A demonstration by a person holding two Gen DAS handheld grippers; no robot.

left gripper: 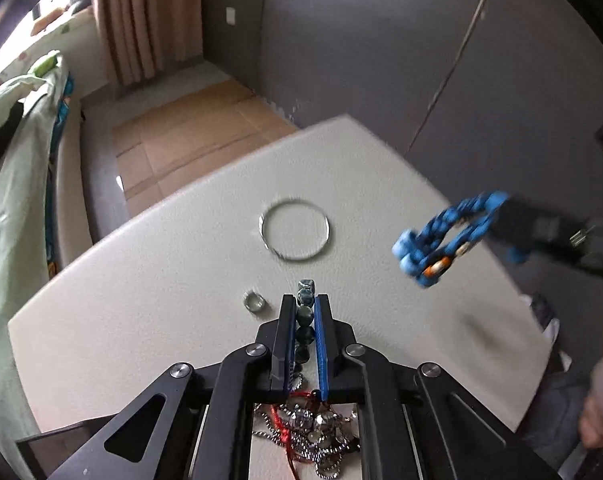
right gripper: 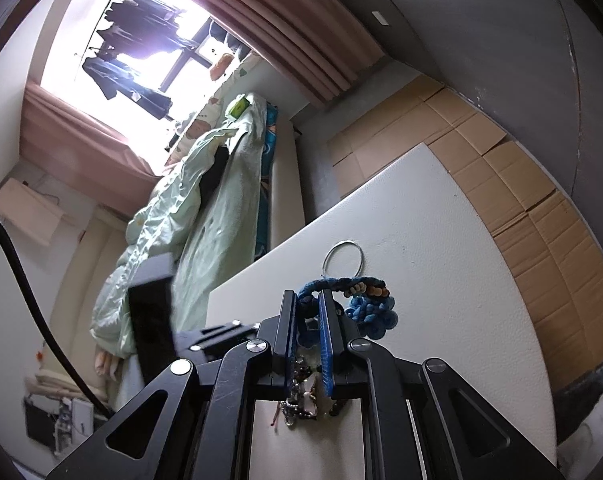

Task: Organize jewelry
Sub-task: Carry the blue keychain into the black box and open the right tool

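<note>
Left fingers (left gripper: 304, 304) clamp one bead strand (left gripper: 304, 322); right fingers (right gripper: 306, 300) grip one blue bracelet (right gripper: 357, 300); possibly two rings (left gripper: 254, 301)

shiny metal bangle (left gripper: 294, 229), small metal ring (left gripper: 254, 301), glossy stone beads (left gripper: 304, 316), blue woven cord bracelet (right gripper: 353, 300), matt white tabletop (left gripper: 141, 280).

White table (left gripper: 141, 320): silver bangle (left gripper: 294, 229), small ring (left gripper: 254, 301), tangled chains (left gripper: 313, 428).

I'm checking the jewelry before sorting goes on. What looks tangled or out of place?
The pile of chains with a red cord is knotted together at the table's near edge, under the left claw. The bangle and ring lie separate.
</note>
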